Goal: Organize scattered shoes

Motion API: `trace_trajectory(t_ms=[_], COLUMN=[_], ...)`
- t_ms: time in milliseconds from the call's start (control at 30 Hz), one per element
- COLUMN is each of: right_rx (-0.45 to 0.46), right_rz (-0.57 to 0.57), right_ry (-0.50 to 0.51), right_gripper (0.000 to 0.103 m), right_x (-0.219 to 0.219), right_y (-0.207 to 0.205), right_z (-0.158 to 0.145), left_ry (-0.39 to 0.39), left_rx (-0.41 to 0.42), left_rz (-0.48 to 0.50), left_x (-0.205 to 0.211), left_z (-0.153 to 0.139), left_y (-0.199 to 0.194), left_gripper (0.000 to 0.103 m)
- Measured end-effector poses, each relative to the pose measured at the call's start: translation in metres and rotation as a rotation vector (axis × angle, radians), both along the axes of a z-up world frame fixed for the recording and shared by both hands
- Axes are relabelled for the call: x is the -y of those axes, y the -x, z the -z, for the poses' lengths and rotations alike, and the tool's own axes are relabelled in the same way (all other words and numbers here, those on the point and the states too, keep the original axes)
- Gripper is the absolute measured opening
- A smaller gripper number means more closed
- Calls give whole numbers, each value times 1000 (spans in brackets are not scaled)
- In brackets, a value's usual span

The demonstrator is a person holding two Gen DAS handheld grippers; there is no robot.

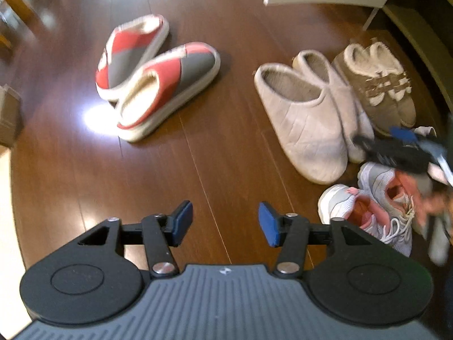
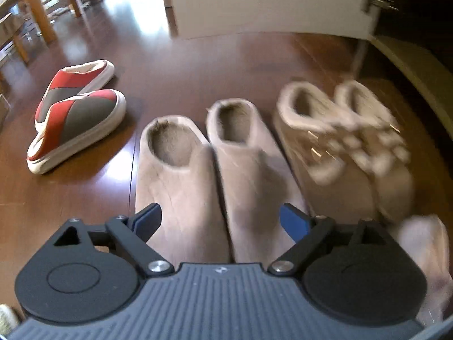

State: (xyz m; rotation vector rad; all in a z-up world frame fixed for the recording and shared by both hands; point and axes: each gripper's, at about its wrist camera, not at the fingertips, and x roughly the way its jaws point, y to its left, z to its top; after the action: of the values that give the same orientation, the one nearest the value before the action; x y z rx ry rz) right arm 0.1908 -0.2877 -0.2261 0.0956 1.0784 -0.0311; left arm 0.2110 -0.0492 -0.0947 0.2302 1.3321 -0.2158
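Both tongs were spread and held nothing: left tongs (image 1: 225,223) over bare floor (image 1: 198,155), right tongs (image 2: 223,223) above the beige slippers (image 2: 209,170). Left of those slippers lay the red-grey slippers (image 1: 153,76), skewed and overlapping, likely next to straighten. Buckled pair (image 2: 348,141) sat right, aligned.

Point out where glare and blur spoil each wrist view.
Left wrist view: window glare burns out the wooden floor beside the red and grey slippers, and the right gripper smears with motion at the right edge. Right wrist view: the buckled fur-lined shoes are streaked by motion blur, and glare washes the floor at top left; the beige slippers are soft.
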Motion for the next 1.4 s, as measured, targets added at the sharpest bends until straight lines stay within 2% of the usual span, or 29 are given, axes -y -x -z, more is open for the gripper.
trace_trajectory(t_ms=[100, 233, 267, 333, 433, 533, 667, 833, 967, 1100, 1233, 1400], right_rx=[-14, 62, 71, 141, 231, 255, 286, 320, 393, 495, 550, 534], right_rz=[33, 7, 23, 48, 53, 86, 127, 206, 220, 172, 124, 30], right_ry=[-34, -19, -22, -51, -43, 1, 20, 57, 51, 61, 78, 136], right_gripper=[89, 90, 91, 96, 99, 99, 101, 101, 101, 101, 102, 102], right_x=[14, 19, 21, 29, 40, 44, 50, 55, 51, 40, 32, 24], right_y=[54, 100, 116, 147, 180, 202, 236, 267, 290, 303, 307, 295], right_z=[-35, -83, -105, -149, -198, -227, -260, -289, -323, -374, -413, -443], left_ry=[-39, -90, -75, 4, 42, 80, 81, 78, 135, 170, 181, 160], left_rx=[102, 216, 235, 263, 338, 372, 454, 526, 569, 616, 648, 650], left_rz=[38, 73, 66, 44, 29, 46, 94, 144, 143, 135, 151, 172], left_x=[18, 38, 40, 39, 42, 49, 61, 73, 79, 87, 93, 94], left_z=[-26, -67, -80, -103, -128, -147, -166, -185, -207, -221, -226, -217], left_y=[31, 68, 79, 99, 122, 135, 152, 171, 178, 183, 189, 195], left_gripper=[63, 65, 70, 79, 79, 79, 79, 79, 79, 83, 85, 89])
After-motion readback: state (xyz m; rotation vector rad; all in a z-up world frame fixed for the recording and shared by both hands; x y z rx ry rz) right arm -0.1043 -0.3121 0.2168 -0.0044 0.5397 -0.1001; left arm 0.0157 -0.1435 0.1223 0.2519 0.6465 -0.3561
